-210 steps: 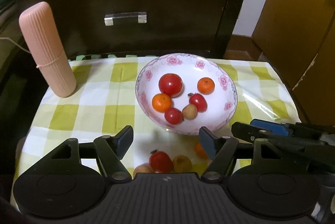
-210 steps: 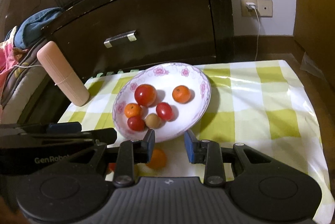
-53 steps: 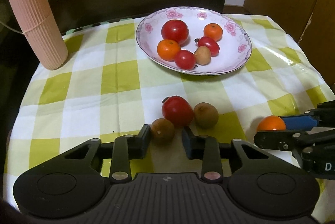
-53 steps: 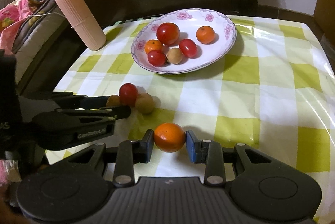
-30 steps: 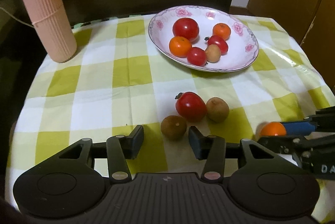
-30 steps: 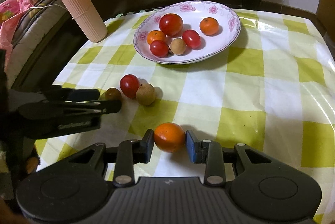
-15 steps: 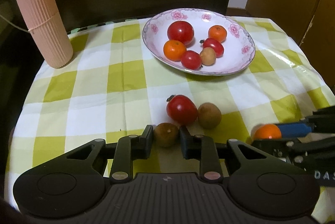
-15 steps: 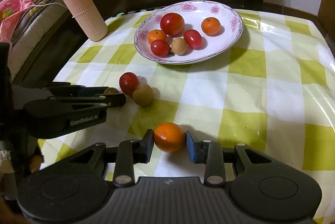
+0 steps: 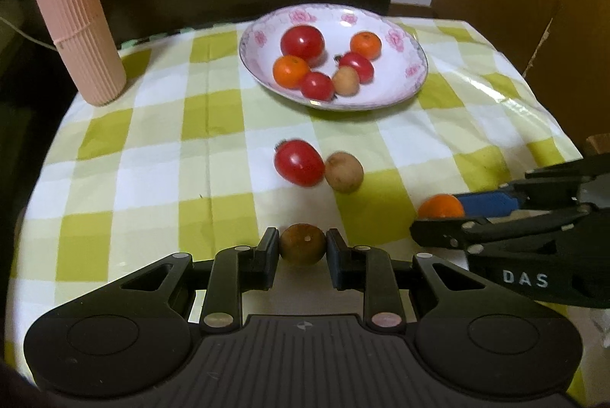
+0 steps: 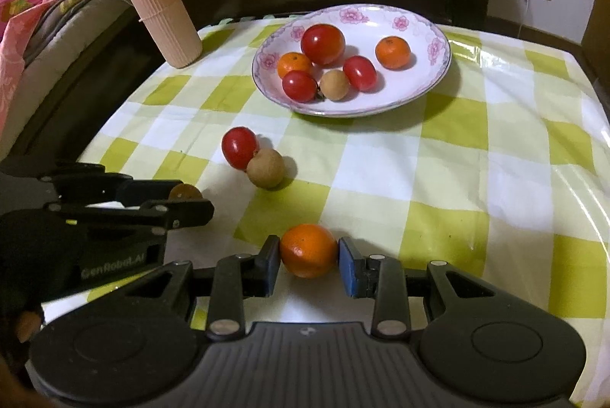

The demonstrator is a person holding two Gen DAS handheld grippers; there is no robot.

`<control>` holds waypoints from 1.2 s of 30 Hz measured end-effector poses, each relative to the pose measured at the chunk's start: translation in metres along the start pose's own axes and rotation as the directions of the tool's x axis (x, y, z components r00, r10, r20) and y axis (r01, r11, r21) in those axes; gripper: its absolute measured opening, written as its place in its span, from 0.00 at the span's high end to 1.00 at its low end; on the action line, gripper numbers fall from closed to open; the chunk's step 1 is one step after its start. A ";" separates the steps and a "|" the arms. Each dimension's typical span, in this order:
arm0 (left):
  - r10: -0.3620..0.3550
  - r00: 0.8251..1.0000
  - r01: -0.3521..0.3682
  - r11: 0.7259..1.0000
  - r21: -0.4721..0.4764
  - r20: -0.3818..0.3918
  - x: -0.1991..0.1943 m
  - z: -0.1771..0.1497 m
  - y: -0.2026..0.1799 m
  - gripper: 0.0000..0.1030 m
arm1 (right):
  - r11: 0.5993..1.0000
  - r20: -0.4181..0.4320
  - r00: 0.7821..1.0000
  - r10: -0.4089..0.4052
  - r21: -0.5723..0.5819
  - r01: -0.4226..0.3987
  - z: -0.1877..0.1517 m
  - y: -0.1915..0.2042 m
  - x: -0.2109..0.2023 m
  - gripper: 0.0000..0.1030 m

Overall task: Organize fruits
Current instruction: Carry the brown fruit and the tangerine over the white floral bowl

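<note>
Fruits are getting gathered: left gripper (image 9: 302,248) is clamping a small brown round fruit (image 9: 302,243), right gripper (image 10: 309,254) is squeezing a round orange tangerine (image 10: 309,249), both likely heading for the floral white plate (image 10: 438,72) beyond.

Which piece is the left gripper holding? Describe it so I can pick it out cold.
Start at the flowered plate on the checked cloth and come toward the camera, past the loose tomato and tan fruit. The left gripper pinches a small dark brown round fruit, darker than its tan neighbour.
</note>
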State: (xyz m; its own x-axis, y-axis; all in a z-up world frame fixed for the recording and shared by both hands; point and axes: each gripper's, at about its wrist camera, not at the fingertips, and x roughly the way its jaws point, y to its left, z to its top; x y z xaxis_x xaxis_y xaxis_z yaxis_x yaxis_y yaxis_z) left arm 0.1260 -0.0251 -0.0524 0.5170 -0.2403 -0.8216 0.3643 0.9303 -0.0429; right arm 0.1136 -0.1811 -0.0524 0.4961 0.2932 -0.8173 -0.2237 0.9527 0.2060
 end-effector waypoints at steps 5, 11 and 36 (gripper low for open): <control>-0.003 1.000 0.003 1.000 0.016 -0.017 0.004 -0.005 -0.005 0.67 | 0.999 0.010 1.000 -0.016 -0.030 0.017 0.000 0.005 0.000 0.69; 0.008 1.000 -0.008 1.000 0.028 -0.010 0.006 -0.006 -0.007 0.65 | 0.999 0.016 1.000 -0.018 -0.047 0.019 -0.001 0.006 0.002 0.69; -0.001 1.000 0.001 0.999 0.038 -0.002 0.006 -0.008 -0.007 0.54 | 0.999 0.032 0.999 -0.004 -0.052 0.006 -0.004 0.005 0.002 0.68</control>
State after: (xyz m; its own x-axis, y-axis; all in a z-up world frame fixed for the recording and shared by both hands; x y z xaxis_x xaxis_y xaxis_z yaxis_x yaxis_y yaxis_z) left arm 0.1204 -0.0313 -0.0611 0.5152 -0.2407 -0.8226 0.3938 0.9189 -0.0223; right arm 0.1102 -0.1759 -0.0553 0.5233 0.2918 -0.8006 -0.2644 0.9488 0.1730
